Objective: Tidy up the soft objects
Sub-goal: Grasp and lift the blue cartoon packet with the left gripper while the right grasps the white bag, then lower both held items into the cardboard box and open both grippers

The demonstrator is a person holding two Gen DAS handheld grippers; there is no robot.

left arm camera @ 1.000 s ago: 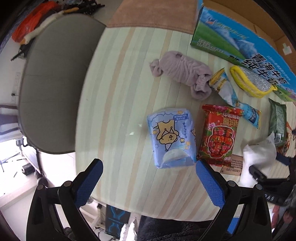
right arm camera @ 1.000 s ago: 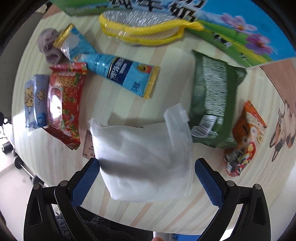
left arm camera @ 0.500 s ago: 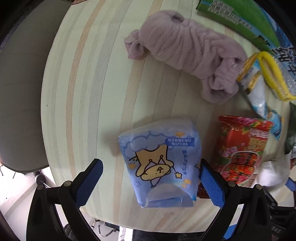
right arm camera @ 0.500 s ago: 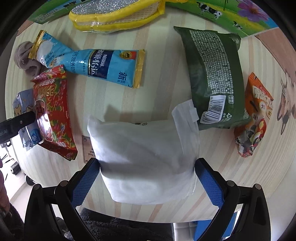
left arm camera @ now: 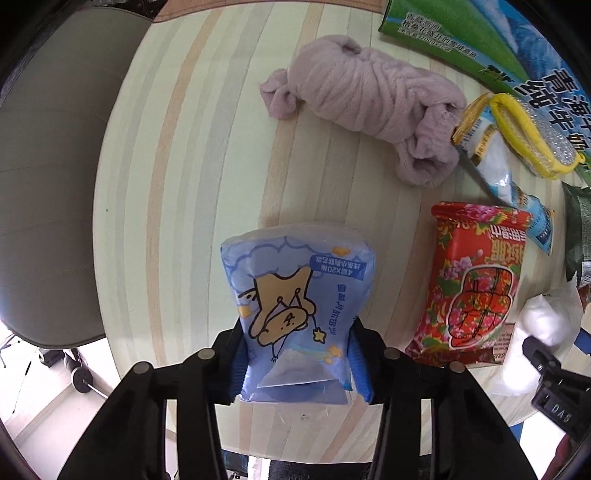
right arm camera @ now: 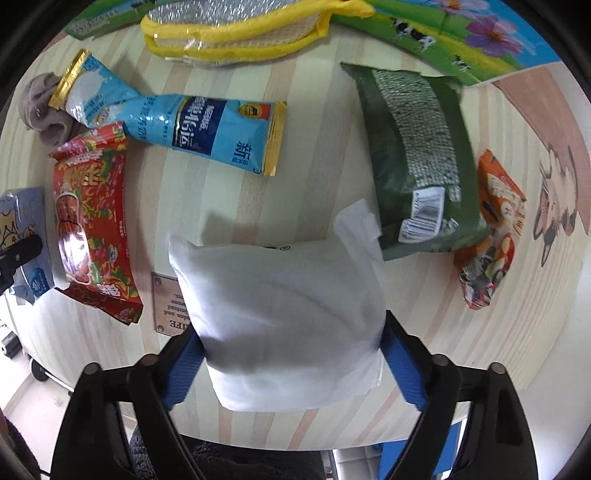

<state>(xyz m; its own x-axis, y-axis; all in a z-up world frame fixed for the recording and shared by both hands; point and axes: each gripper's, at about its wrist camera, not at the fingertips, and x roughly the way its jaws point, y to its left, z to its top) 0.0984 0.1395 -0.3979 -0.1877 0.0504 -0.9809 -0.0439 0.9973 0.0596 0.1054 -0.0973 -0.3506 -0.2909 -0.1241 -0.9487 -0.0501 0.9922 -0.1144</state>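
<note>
On the striped tabletop (left arm camera: 177,155), the left claw (left arm camera: 298,360) has just been closing and now pinches the near end of the blue tissue pack (left arm camera: 295,295), its blue pads pressed into both sides so the wrapper narrows between them. This pack lies close to the near edge of the tabletop, toward its left side. Beyond it, toward the far edge, rests the rolled mauve towel (left arm camera: 369,99). To the right of the blue pack lies the red floral pack (left arm camera: 476,284), near but apart from it. A twisted light-blue sachet (right arm camera: 184,122) stretches from the towel toward the middle, and a yellow-rimmed scrubber (right arm camera: 236,33) sits at the far edge against a printed green carton (left arm camera: 461,40).

Further right, the right claw (right arm camera: 291,365) has also just been closing; its blue pads press on the two sides of the white pouch (right arm camera: 284,306), which lies near the near edge, partly covering a small brown plate (right arm camera: 164,306) fixed to the tabletop. Right of the pouch, a dark green bag (right arm camera: 417,155) touches the pouch's upturned corner, and an orange snack packet (right arm camera: 491,229) lies just beside the bag, toward the right edge.
</note>
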